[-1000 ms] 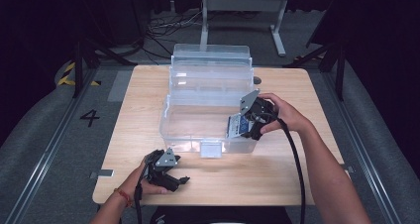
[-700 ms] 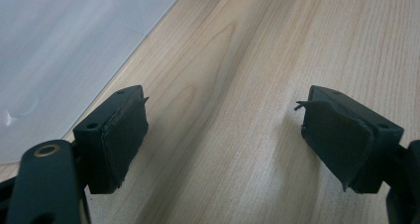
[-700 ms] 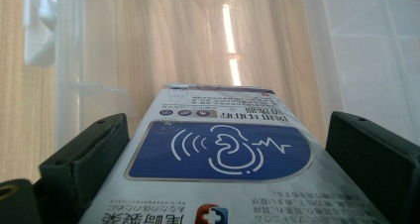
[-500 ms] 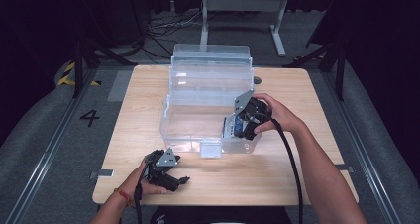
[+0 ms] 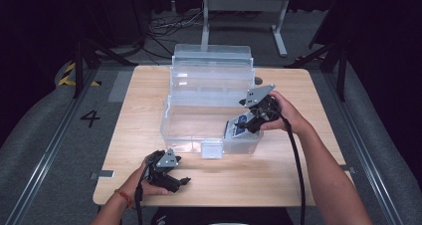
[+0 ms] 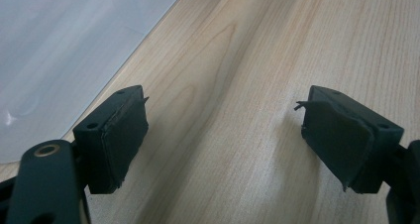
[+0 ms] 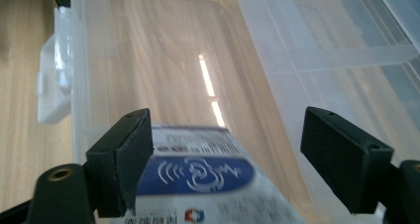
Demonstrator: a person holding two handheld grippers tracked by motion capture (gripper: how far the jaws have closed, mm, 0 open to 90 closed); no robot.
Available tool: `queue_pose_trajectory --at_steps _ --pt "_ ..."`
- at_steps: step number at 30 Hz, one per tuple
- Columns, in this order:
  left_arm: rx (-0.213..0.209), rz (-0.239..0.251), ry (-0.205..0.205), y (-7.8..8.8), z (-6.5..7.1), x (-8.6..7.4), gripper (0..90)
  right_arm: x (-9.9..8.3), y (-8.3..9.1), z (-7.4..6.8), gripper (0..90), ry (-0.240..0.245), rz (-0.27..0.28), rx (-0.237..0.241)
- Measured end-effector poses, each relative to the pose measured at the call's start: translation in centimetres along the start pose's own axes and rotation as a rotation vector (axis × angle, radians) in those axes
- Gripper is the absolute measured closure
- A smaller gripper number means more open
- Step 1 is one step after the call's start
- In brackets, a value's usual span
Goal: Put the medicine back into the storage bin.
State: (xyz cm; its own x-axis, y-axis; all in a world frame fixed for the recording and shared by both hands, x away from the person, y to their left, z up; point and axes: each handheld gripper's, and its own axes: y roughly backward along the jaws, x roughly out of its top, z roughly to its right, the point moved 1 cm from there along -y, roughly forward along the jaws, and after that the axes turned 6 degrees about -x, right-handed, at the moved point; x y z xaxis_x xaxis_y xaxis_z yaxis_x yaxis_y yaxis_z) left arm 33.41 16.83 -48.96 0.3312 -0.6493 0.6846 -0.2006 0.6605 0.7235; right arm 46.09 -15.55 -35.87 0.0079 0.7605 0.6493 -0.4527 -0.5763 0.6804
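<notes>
Floor left of the table bears a painted "4". Blue-and-white packet carries a white swirl logo; its small print is unreadable.

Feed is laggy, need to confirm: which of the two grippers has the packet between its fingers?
The right gripper, over the clear plastic box: the blue-and-white packet lies between its fingers, which have just been closing. The left gripper has bare table between its fingers.

Wooden table on grey floor, dark surroundings
</notes>
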Motion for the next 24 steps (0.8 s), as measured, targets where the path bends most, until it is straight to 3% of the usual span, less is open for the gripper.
queue_pose_trajectory --at_steps 3,6,13,20,24 --pt "0.000 0.000 0.000 0.0 0.0 0.0 18.0 -0.5 1.0 0.1 21.4 -0.006 -0.003 -0.025" --pt "0.000 0.000 0.000 0.0 0.0 0.0 18.0 -1.4 2.4 0.4 24.6 -0.051 0.002 -0.054" --pt "0.000 -0.001 0.000 0.0 0.0 0.0 17.9 -3.6 4.1 0.5 27.9 -0.101 -0.046 -0.139" --pt "0.001 -0.001 0.001 0.0 0.0 0.0 17.9 -4.9 2.9 0.9 28.1 -0.143 -0.079 -0.183" --pt "0.001 -0.010 0.001 0.0 0.0 0.1 18.0 -5.1 1.8 1.0 26.8 -0.162 -0.084 -0.175"
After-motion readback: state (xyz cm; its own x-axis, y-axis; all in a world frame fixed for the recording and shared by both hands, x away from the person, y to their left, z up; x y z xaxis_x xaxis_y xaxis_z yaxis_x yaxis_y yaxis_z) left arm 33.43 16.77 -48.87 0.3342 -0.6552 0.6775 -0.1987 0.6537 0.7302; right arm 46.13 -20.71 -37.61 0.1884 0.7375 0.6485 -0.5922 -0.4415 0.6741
